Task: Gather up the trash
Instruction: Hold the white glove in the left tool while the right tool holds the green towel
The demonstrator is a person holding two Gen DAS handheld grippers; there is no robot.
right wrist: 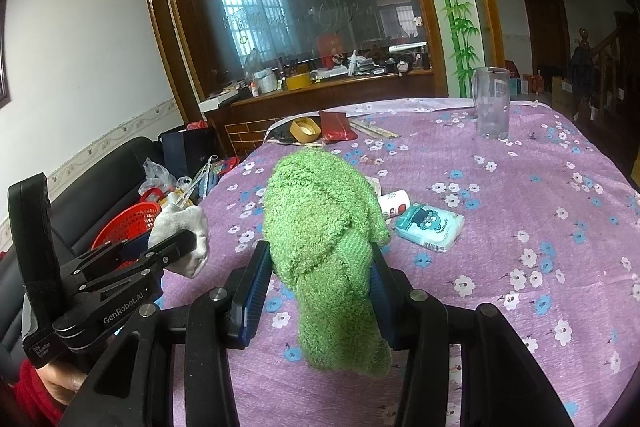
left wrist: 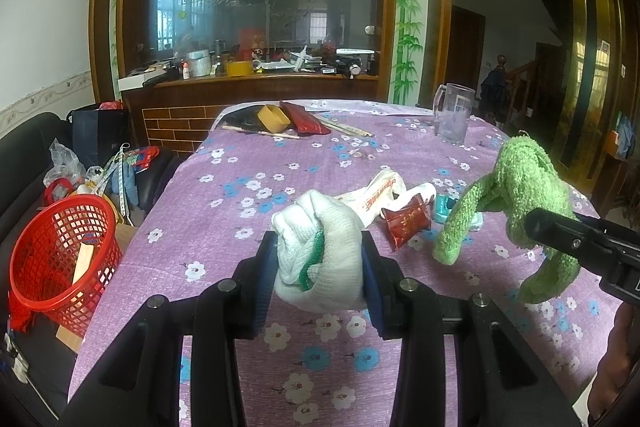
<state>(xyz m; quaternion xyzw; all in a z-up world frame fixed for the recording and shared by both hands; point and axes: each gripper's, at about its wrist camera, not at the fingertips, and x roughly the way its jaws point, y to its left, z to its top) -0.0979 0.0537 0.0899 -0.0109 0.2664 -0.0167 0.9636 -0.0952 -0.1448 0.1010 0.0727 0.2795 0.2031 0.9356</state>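
My left gripper [left wrist: 320, 255] is shut on a balled white glove with green trim [left wrist: 332, 247], held above the purple flowered tablecloth [left wrist: 240, 187]. My right gripper [right wrist: 318, 267] is shut on a fuzzy green glove [right wrist: 324, 239], whose fingers dangle; that glove [left wrist: 516, 195] also shows at the right of the left wrist view. On the cloth ahead lie a red snack wrapper [left wrist: 408, 223], a white plastic wrapper [left wrist: 380, 195], a white tube [right wrist: 394, 203] and a teal tissue pack [right wrist: 430, 227]. A red mesh basket [left wrist: 60, 259] stands off the table's left side.
A clear glass mug [left wrist: 454, 115] stands at the far right of the table. At the far edge lie a yellow tape ring [left wrist: 274, 119], a red pouch [left wrist: 304, 121] and chopsticks [left wrist: 348, 129]. A black sofa [right wrist: 112, 167] with bags and clutter sits on the left.
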